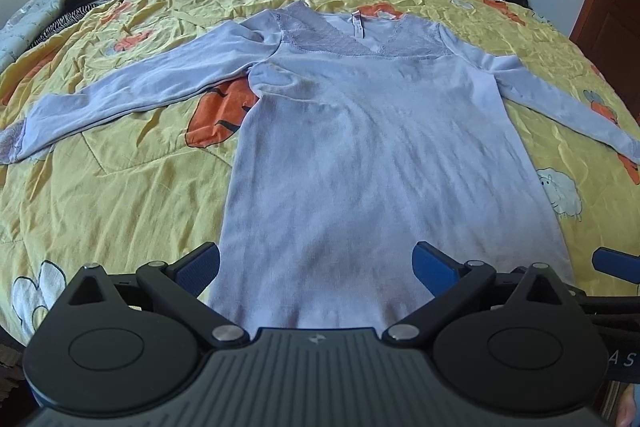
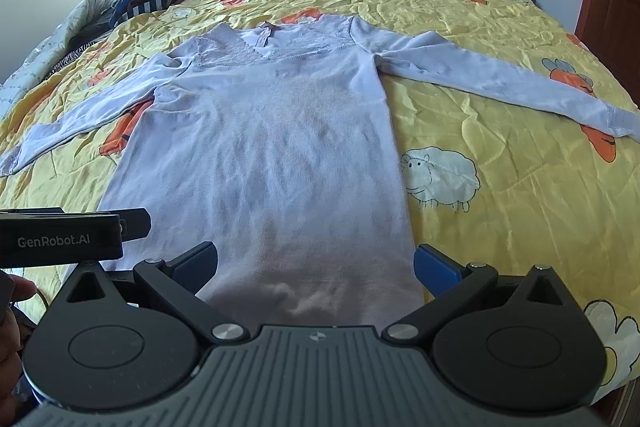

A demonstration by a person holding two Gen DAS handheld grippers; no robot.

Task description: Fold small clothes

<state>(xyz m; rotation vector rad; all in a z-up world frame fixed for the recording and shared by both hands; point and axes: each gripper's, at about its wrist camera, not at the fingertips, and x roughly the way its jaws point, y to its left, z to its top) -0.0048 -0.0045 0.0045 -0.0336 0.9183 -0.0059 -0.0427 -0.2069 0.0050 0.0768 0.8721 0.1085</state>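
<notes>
Your lilac long-sleeved top [image 1: 384, 155] lies flat and face-up on the yellow bedspread [image 1: 120, 195], both sleeves spread outward and the hem nearest you. Your left gripper [image 1: 316, 269] and right gripper [image 2: 316, 267] both stand spread wide over the hem, grasping nothing. Judged from its drape, the knit is thin, light and limp, likely to stretch and slide on the spread, so pinch a cuff [image 2: 624, 125] or shoulder seam and carry it low.
</notes>
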